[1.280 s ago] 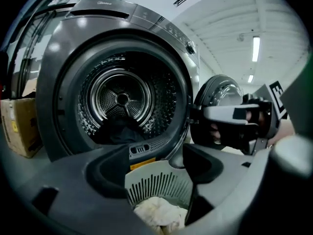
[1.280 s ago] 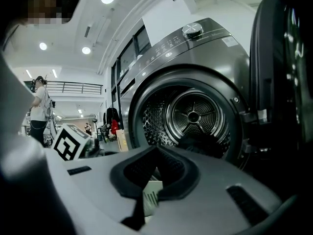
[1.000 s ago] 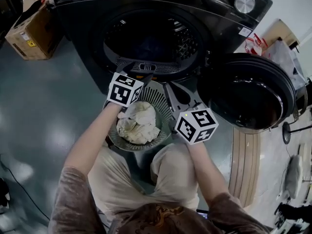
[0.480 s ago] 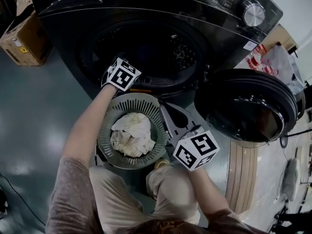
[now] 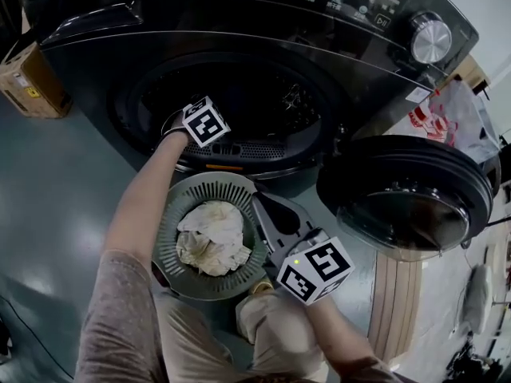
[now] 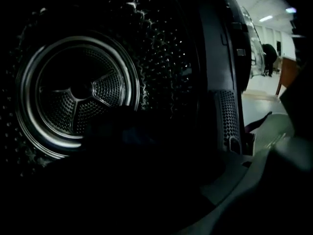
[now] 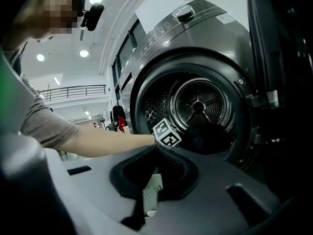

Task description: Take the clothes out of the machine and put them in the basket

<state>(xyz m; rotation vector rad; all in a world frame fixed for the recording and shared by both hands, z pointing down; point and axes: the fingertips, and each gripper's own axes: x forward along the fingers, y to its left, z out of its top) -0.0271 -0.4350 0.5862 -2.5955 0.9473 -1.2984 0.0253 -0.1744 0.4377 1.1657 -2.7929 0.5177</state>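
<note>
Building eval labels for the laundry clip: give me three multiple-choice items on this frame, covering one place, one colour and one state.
1. Where is the left gripper?
A. at the opening of the machine
B. on the person's knee
C. on top of the control panel

2. What colour are the clothes in the basket?
A. red
B. pale cream
C. bright blue

3. How is the door?
A. shut
B. swung open to the side
C. taken off

Key: 1 A, the head view shows it at the mouth of the opening; 2 B, the heap in the basket is pale; 3 B, the door stands open at the right of the opening.
</note>
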